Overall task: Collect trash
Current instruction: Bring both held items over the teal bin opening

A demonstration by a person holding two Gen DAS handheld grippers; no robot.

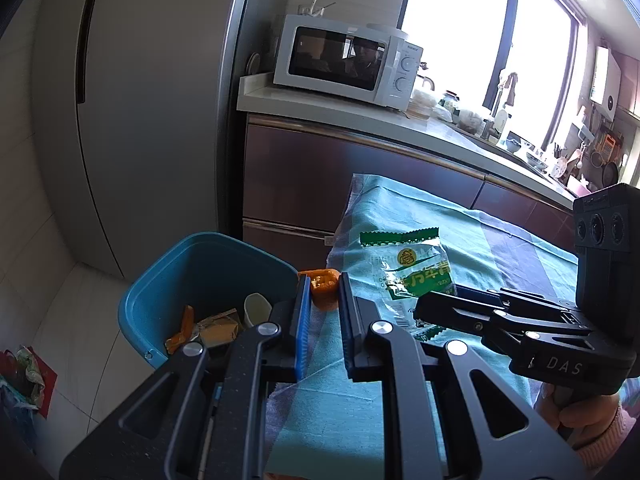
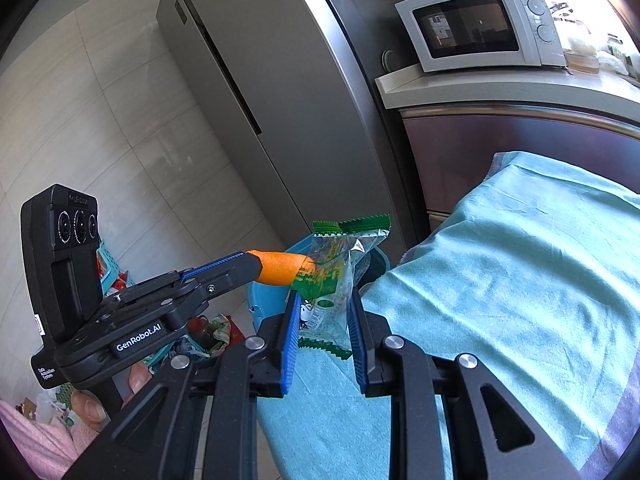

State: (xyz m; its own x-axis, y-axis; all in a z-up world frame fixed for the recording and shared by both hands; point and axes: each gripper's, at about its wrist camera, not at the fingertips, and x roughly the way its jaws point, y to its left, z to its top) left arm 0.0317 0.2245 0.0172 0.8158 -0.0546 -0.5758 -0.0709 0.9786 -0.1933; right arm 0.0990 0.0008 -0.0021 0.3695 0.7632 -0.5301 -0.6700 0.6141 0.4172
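Observation:
My left gripper (image 1: pixel 324 280) is shut on a piece of orange peel (image 1: pixel 323 287) and holds it at the table's edge, beside the rim of the blue trash bin (image 1: pixel 160 280). In the right wrist view the left gripper (image 2: pixel 256 266) shows side-on with the peel (image 2: pixel 280 267) at its tip. My right gripper (image 2: pixel 325 300) is shut on a clear and green snack wrapper (image 2: pixel 334 280), held upright above the table edge. The wrapper also shows in the left wrist view (image 1: pixel 412 272), with the right gripper (image 1: pixel 424 304) behind it. The bin holds several scraps (image 1: pixel 218 326).
The table carries a teal cloth (image 2: pixel 500 280). Behind stand a grey fridge (image 2: pixel 280 92), a counter with a white microwave (image 1: pixel 344 60), and dark cabinets (image 1: pixel 320 184). Bags and clutter (image 1: pixel 24 376) lie on the tiled floor left of the bin.

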